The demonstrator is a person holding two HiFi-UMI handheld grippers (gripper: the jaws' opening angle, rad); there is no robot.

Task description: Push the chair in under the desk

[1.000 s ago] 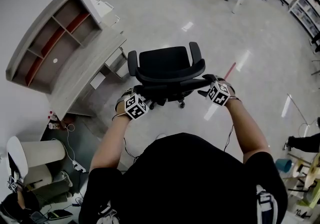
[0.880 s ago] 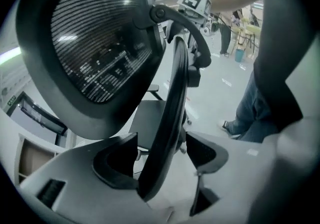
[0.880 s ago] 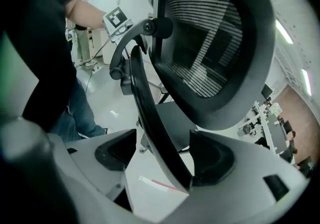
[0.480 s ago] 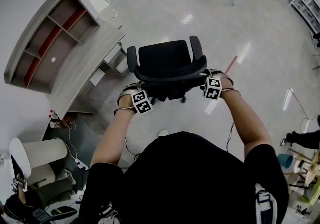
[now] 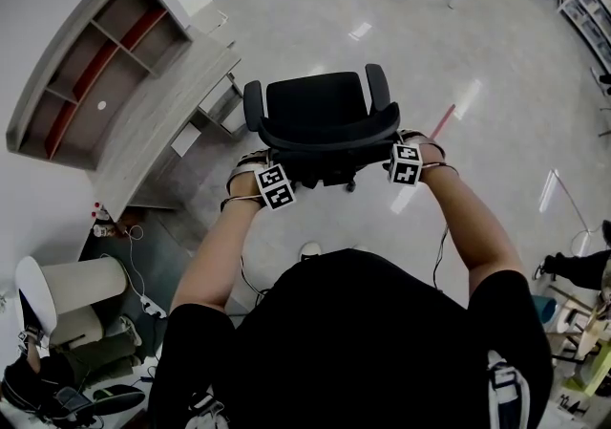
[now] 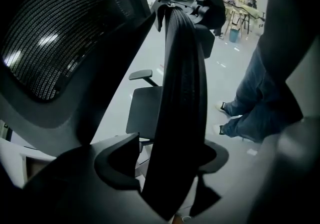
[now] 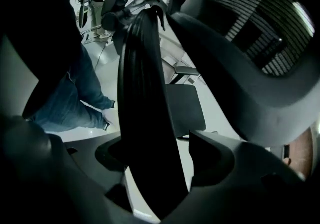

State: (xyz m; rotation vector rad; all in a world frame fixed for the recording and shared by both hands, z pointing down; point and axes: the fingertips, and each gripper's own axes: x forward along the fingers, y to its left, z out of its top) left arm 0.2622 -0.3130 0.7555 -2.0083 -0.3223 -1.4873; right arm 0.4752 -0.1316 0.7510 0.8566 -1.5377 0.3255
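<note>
A black mesh office chair (image 5: 320, 112) stands on the grey floor with its seat facing away from me, just right of the pale wooden desk (image 5: 162, 117). My left gripper (image 5: 260, 169) is at the left end of the backrest's top and my right gripper (image 5: 406, 155) at the right end. In the left gripper view the backrest's black rim (image 6: 180, 93) runs between the wide jaws of the left gripper (image 6: 167, 160), with light showing beside one jaw. In the right gripper view the rim (image 7: 142, 93) likewise passes between the jaws of the right gripper (image 7: 155, 160), with a gap on its right.
A curved shelf unit (image 5: 86, 64) stands on the desk against the white wall. Cables (image 5: 134, 265) and a white bin (image 5: 67, 293) lie at the lower left. A red tape strip (image 5: 441, 121) marks the floor right of the chair. My own legs (image 6: 260, 103) stand behind the chair.
The chair and both grippers have shifted a little forward, nearer the desk's corner. The left gripper's cube has drawn in closer to the backrest.
</note>
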